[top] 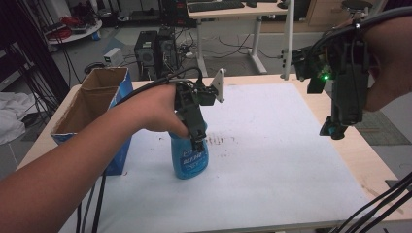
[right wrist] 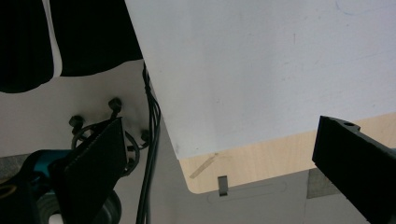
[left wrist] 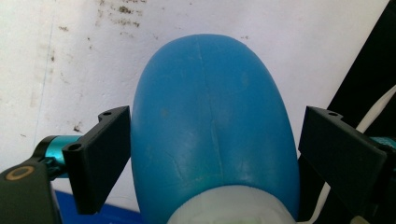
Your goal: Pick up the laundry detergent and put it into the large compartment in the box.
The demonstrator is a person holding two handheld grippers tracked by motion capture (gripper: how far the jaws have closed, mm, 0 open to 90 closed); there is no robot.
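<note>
I am reaching my left gripper (top: 197,143) down over a blue bottle (top: 190,159), fingers wide around it, while my right gripper (top: 332,131) is hovering above the table (top: 272,160), fingers wide and empty.

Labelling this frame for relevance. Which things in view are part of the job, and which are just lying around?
In play:
blue bottle, upright on the white mat, between the left gripper jaws
cardboard box, open, beside the bottle (probably)

Lying about:
right gripper, open, raised at the table's right edge
desk and computer towers behind
</note>
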